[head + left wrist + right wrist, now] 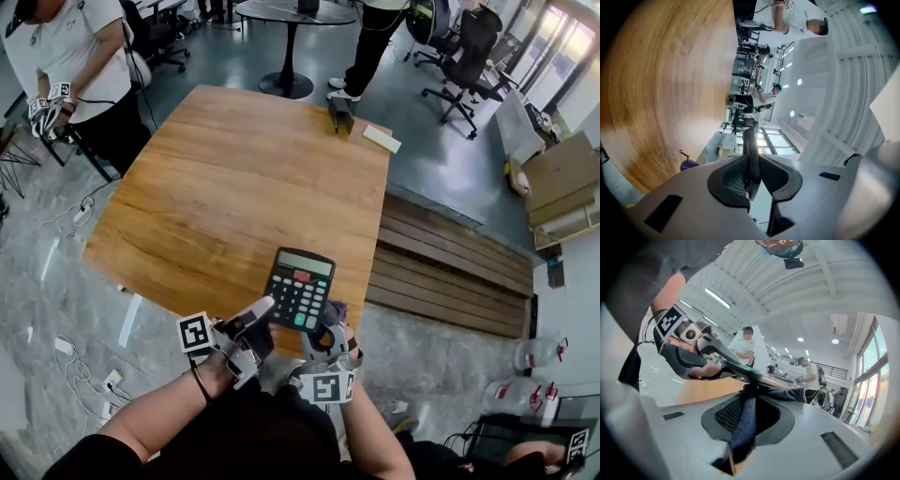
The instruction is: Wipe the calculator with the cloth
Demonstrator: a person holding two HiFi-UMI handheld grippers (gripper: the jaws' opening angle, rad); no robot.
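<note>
Head view: the calculator hangs over the table's near edge, clamped by one corner in the left gripper — whose view shows that thin hold — while the right gripper view shows its pinched cloth pushing underneath, which could lever the calculator loose.

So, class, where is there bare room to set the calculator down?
Nearly all the wooden table is bare, up to the dark box and white block at its far right corner. Crowded only at the near edge, where the left gripper holds the calculator and the right gripper the cloth.
</note>
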